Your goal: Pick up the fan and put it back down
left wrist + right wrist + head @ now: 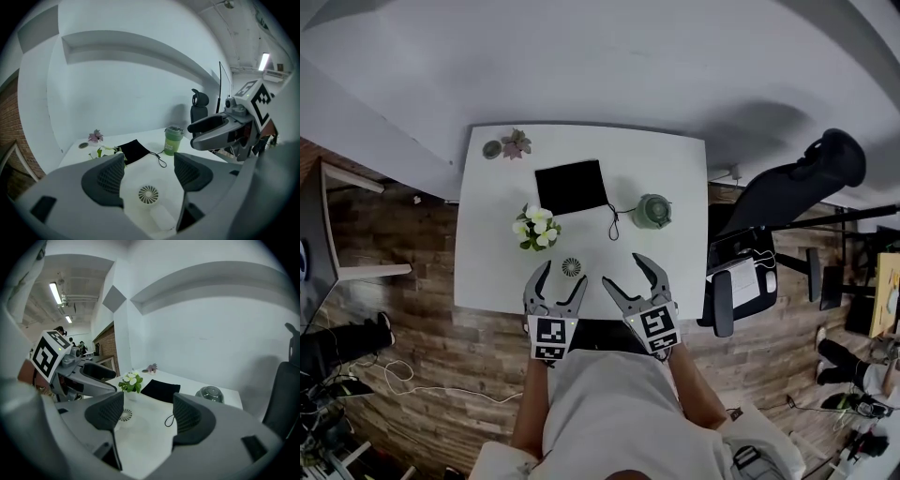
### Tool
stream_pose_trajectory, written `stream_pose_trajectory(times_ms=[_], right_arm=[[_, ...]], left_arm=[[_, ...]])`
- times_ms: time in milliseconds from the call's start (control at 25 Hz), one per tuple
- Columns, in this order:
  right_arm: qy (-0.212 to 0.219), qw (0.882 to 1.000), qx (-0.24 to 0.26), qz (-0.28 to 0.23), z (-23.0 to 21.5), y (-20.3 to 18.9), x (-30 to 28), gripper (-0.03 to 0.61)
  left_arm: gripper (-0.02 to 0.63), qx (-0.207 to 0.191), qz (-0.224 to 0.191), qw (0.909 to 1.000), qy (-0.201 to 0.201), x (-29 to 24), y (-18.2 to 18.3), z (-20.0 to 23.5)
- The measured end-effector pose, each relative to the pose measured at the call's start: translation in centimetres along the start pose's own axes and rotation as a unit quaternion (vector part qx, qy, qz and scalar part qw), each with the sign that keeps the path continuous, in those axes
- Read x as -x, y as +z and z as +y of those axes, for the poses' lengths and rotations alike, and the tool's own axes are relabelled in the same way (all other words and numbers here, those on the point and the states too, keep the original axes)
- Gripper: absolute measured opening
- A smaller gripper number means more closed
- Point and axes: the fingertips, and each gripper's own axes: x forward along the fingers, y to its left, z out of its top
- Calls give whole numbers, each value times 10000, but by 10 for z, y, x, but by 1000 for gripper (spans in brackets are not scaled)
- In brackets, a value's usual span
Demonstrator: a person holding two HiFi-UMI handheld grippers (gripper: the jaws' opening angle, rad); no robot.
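A small white hand fan point(571, 267) lies flat on the white table point(675, 169) near its front edge. In the left gripper view the fan point(148, 194) shows its round grille, with the handle pointing toward me. My left gripper point(562, 281) hangs just above it, jaws open to either side, pads not touching it. The left gripper point(149, 171) has nothing in it. My right gripper point(625, 272) is open and empty, just right of the fan. From the right gripper point(147, 411) the fan point(125, 415) lies to the lower left.
A black pouch point(572, 186) with a cord lies mid-table. A green lidded cup point(652, 212) stands to its right, and white flowers point(535, 228) stand just behind the fan. A pink flower point(516, 143) sits at the far left corner. An office chair point(787, 187) is to the right.
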Motion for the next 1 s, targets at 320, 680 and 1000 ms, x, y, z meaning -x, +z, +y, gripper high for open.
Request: stream_pose_trajectory(times_ms=[320,680,1000], right_arm=[[-3,9990,-100,428,6,-27,-22,331],[27,9965,-228,808,14,-55,-42,331],[61,9932,-336,1115,19,-81,-48,331]], left_arm=[[336,112,486,9984,-256,-24,-42,4],[344,152,970,9938,-519,-49,-81,2],[354,95,1376,9882,-659,-67,-106,-3]])
